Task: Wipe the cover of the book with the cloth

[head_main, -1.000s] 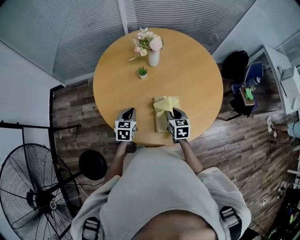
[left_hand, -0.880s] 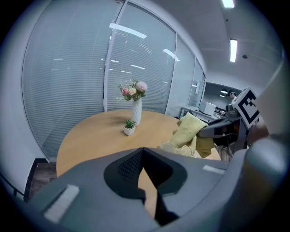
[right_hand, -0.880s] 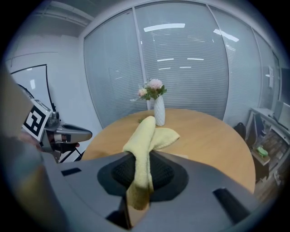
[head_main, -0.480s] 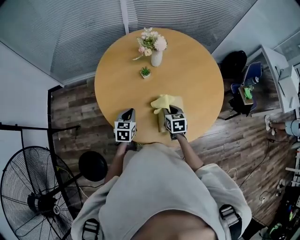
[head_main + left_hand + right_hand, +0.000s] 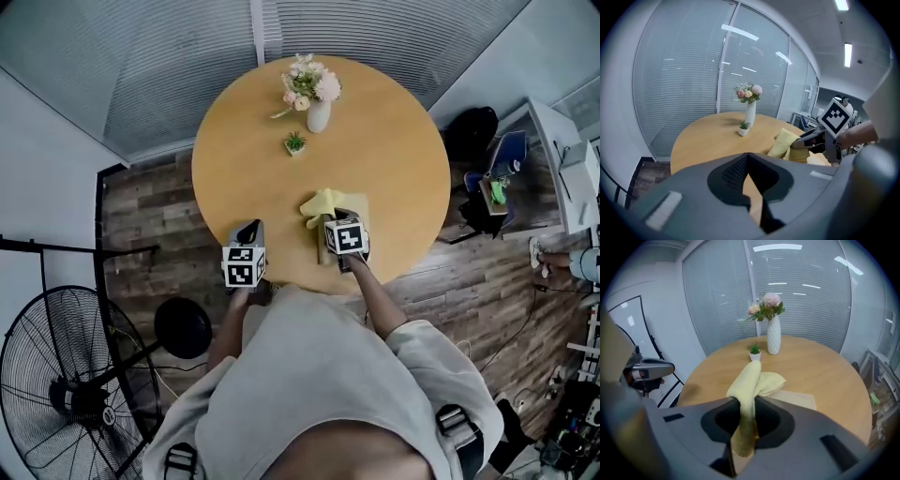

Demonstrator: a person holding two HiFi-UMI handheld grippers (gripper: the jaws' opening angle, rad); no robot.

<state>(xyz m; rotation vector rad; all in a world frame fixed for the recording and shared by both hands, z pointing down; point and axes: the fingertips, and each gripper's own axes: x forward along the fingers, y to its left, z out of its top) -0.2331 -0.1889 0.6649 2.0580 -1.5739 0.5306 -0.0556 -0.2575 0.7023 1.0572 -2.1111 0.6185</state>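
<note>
Cloth [image 5: 750,380] pinched in right gripper [image 5: 743,430] jaws, touching book [image 5: 799,400]; vase [image 5: 774,341] holds flowers [image 5: 766,308].

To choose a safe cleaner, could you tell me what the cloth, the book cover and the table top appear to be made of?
Cloth: soft yellow fabric, probably microfibre; it folds limply.
Book cover: matte tan, likely paper or card; no glare.
Table: smooth wood-look top, perhaps laminate; even colour.

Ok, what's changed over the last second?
The right gripper, shut on the yellow cloth, slid leftward and a little away from the person across the book, dragging the cloth with it. The left gripper stayed at the near edge of the table, holding nothing. The book, vase and small plant did not move.
</note>
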